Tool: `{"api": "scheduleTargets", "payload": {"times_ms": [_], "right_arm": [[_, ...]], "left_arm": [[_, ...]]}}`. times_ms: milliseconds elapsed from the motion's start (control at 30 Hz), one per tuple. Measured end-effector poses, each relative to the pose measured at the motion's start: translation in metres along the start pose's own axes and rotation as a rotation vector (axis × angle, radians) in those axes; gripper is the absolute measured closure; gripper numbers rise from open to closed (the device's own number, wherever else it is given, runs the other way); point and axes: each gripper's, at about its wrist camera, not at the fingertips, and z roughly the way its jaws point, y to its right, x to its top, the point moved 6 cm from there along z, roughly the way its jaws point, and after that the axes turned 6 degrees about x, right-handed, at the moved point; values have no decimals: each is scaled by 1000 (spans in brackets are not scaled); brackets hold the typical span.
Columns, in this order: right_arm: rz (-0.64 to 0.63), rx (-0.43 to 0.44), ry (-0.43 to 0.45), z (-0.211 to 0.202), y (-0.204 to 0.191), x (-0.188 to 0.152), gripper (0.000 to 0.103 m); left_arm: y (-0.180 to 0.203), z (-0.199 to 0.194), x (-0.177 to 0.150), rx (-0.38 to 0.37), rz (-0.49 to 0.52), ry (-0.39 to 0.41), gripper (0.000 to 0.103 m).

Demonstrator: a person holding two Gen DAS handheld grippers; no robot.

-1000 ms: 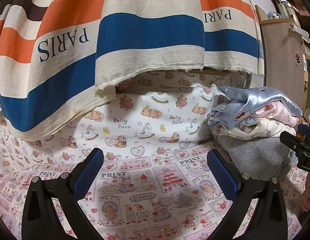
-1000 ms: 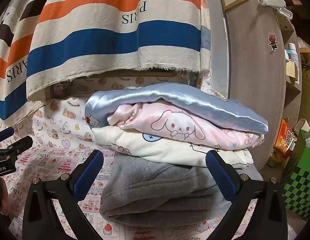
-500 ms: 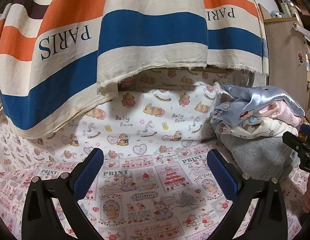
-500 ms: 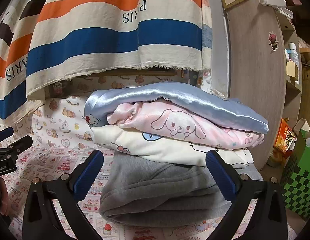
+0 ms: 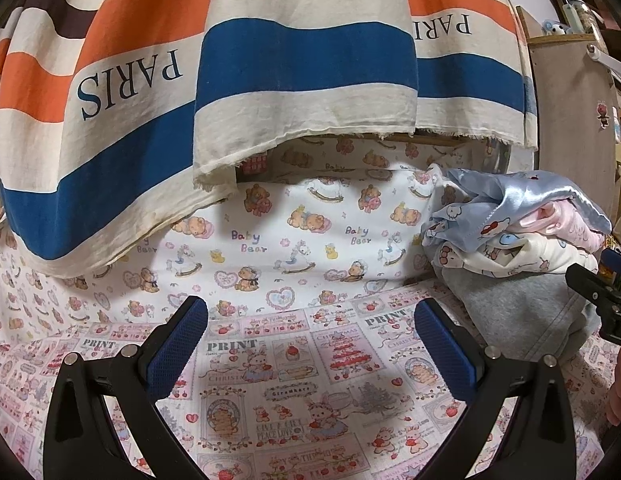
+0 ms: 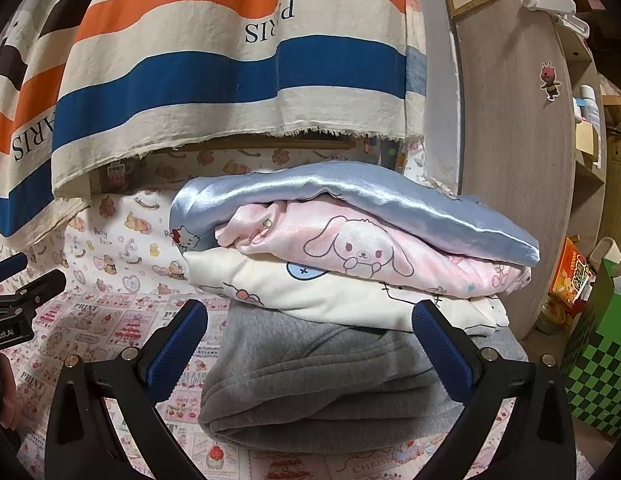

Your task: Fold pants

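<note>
Reading "PARIS" on striped cloth point(image 5: 302, 60), "PRINT" on tablecloth point(image 5: 270, 364), jaws spread.

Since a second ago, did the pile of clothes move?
No. In the right wrist view the pile of clothes sits in the same spot under the striped cloth and beside the wooden panel.

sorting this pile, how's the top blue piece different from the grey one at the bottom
The blue satin piece is shiny and thin, with a cartoon cat print at its corner; the grey garment is matte, thick and plain. Blue lies on top of the stack, grey underneath on the printed cloth. Both are folded.
</note>
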Motion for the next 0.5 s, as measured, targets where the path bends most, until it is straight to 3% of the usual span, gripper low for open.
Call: {"api": "scheduleTargets", "payload": {"times_ms": [500], "right_arm": [[-4, -1, -3, 0, 1, 0, 1]], "left_arm": [[0, 1, -2, 0, 0, -12, 0]]}}
